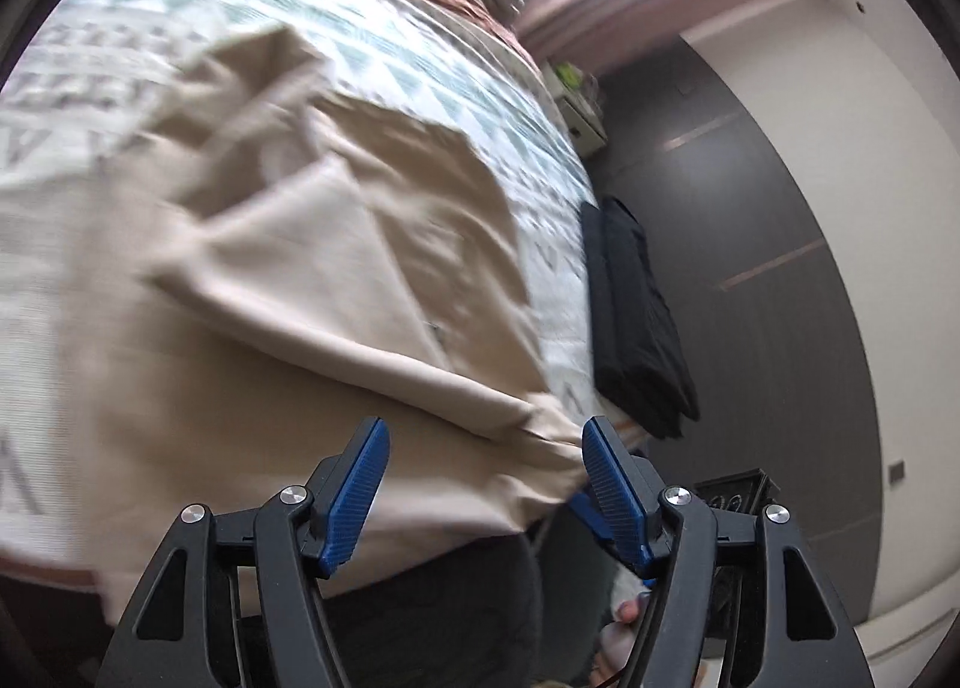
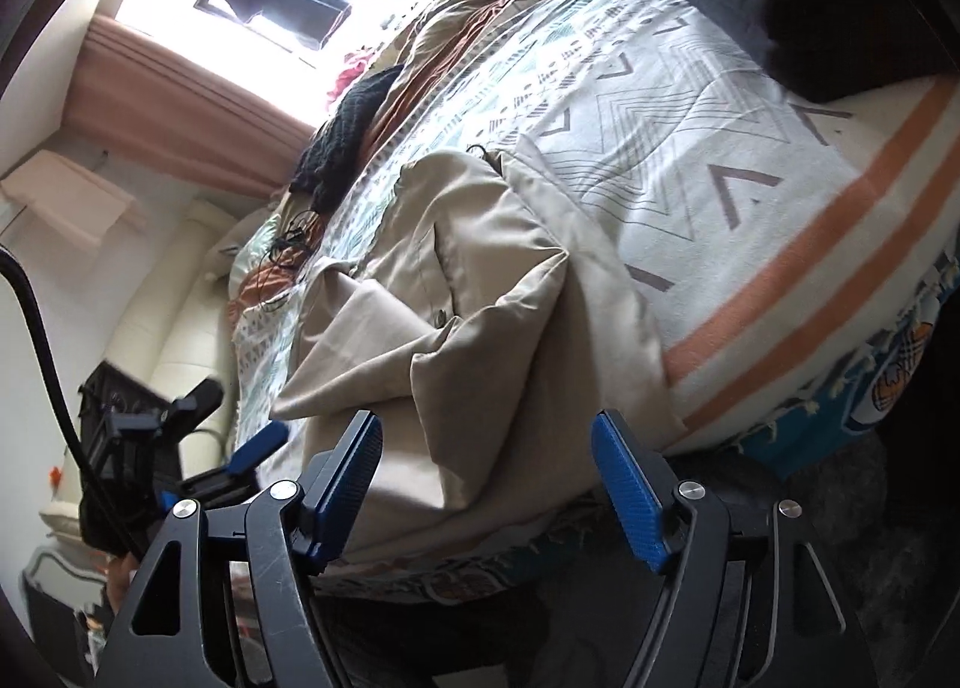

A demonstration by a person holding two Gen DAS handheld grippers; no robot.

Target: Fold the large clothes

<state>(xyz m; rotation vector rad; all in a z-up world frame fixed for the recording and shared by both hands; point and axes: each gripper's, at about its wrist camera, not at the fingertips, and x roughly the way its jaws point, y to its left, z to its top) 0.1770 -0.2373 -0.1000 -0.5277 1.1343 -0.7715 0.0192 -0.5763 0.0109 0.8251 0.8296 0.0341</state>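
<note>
Both jaws gape apart: the left hand-held gripper (image 1: 486,484) and right hand-held gripper (image 2: 486,484) hover empty at frame bottom, while the beige garment (image 2: 480,292) lies rumpled mid-frame on the patterned bed (image 2: 720,106).

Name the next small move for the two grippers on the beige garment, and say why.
Probably lower both grippers onto the near hem and close on it. The left gripper and right gripper both stand open and hold nothing, while the beige garment lies partly folded and rumpled on the bed, its near edge at the bed's edge right in front of the fingers.
</note>
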